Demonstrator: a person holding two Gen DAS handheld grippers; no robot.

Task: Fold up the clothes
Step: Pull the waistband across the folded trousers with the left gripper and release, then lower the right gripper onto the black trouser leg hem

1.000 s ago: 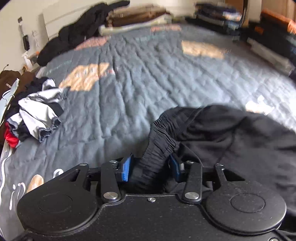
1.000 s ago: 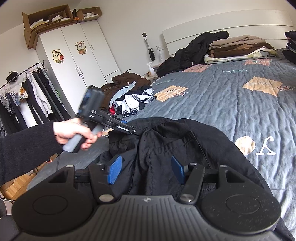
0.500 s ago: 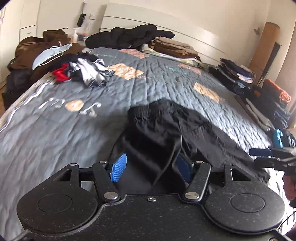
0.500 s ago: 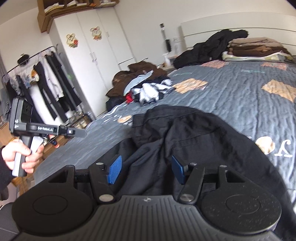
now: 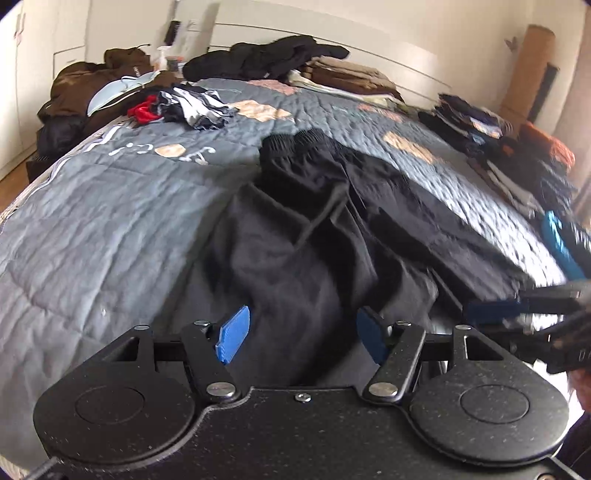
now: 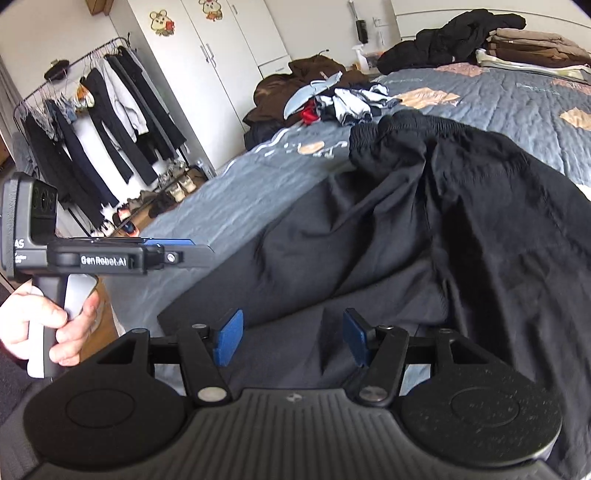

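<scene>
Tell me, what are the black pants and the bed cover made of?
The black pants look like thin, matte woven cloth: they crumple into soft folds, with a gathered stretchy waistband. The grey bed cover looks like padded, quilted fabric with puffy stitched lines. Exact fibres can't be told.

A bedroom in a home. A big bed (image 5: 110, 229) with a soft grey quilt, patches and letters sewn on it. A white headboard (image 6: 480, 14) against the wall. Tall white wardrobe (image 6: 229, 55) with little cartoon animal stickers (image 6: 161, 23) on the doors. A metal clothes rail (image 6: 74, 122) full of dark and pale clothes on hangers, shoes (image 6: 173, 192) lined up on the wood floor under it. Folded clothes (image 5: 351, 74) stacked by the headboard, more folded piles (image 5: 498, 147) along the far side of the bed. A messy heap of clothes (image 5: 184, 105) near the bed's edge. Black trousers (image 5: 332, 221) spread out across the quilt.
</scene>
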